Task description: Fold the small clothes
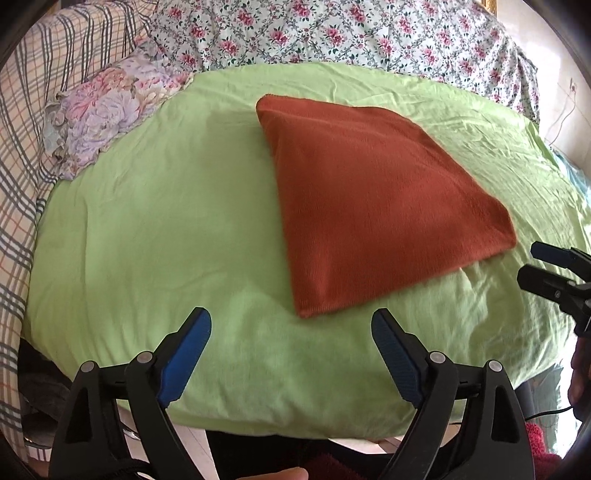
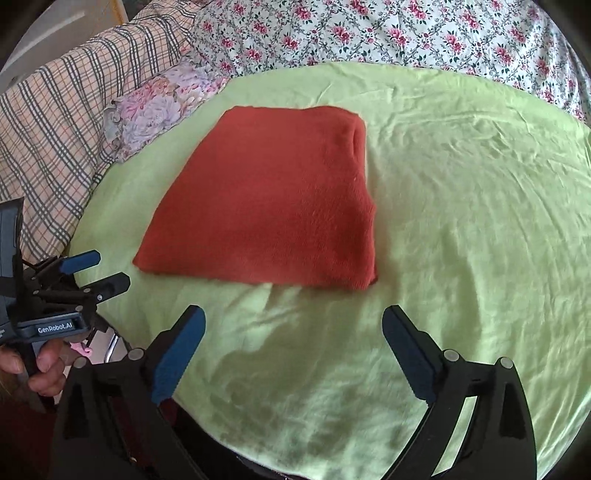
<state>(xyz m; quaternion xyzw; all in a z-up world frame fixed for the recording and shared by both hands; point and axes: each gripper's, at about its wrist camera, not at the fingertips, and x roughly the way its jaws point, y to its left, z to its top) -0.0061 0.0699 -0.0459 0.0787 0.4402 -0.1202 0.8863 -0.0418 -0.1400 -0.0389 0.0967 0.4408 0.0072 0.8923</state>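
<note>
A rust-red folded cloth [image 1: 373, 206] lies flat on the light green sheet [image 1: 166, 229]; it also shows in the right wrist view [image 2: 273, 199]. My left gripper [image 1: 291, 325] is open and empty, held above the sheet just short of the cloth's near corner. My right gripper [image 2: 293, 323] is open and empty, short of the cloth's near edge. The right gripper shows at the right edge of the left wrist view [image 1: 535, 264]. The left gripper shows at the left edge of the right wrist view [image 2: 107, 269].
A floral pillow [image 1: 107, 110] lies at the far left of the green sheet [image 2: 461, 240]. A plaid blanket [image 1: 22, 155] is on the left and a floral quilt [image 1: 332, 33] at the back. The sheet's near edge drops off below the grippers.
</note>
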